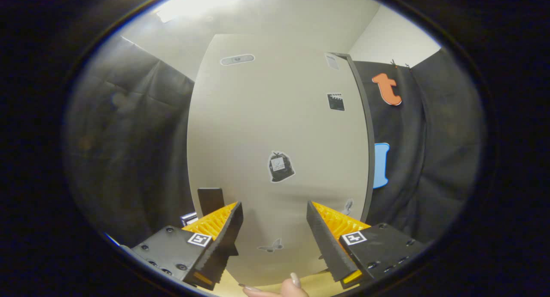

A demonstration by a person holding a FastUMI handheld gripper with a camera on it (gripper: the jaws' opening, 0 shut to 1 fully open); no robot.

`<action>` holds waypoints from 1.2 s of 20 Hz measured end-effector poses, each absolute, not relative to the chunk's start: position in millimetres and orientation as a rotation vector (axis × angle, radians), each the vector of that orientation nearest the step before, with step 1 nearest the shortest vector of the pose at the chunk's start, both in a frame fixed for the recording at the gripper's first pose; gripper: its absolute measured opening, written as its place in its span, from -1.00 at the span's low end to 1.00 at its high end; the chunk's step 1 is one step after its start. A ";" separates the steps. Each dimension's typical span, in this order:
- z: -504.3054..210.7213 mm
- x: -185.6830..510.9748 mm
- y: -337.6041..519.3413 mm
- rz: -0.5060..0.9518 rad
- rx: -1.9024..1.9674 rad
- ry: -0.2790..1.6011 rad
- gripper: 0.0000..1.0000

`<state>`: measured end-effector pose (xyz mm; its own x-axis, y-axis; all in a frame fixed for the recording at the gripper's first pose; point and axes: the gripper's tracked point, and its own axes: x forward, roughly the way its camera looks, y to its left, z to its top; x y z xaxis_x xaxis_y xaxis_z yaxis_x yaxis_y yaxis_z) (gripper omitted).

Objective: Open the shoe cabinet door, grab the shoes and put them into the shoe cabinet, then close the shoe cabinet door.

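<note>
A tall pale shoe cabinet door [275, 129] with several small stickers on it stands straight ahead of my gripper [275, 213]. The door looks closed, with a dark edge [365, 129] down its right side. My gripper is open, its two fingers spread wide with only the door's lower face showing between them. A dark handle-like block [210, 200] sits by the door's lower left edge, just beyond my left finger. A person's fingertips [279, 288] show below, between the fingers. No shoes are in sight.
Black cloth walls [129, 151] hang on both sides of the cabinet. A pale room wall and ceiling [395, 35] rise behind. A strip of light wooden floor [318, 284] shows at the cabinet's foot.
</note>
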<state>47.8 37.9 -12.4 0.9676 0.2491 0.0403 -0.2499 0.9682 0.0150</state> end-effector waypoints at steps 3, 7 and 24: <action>-14.0 53.8 37.7 0.241 0.018 -0.030 0.88; -19.1 69.6 37.5 0.262 0.020 -0.008 0.88; -46.4 104.9 77.3 0.269 -0.080 0.022 0.94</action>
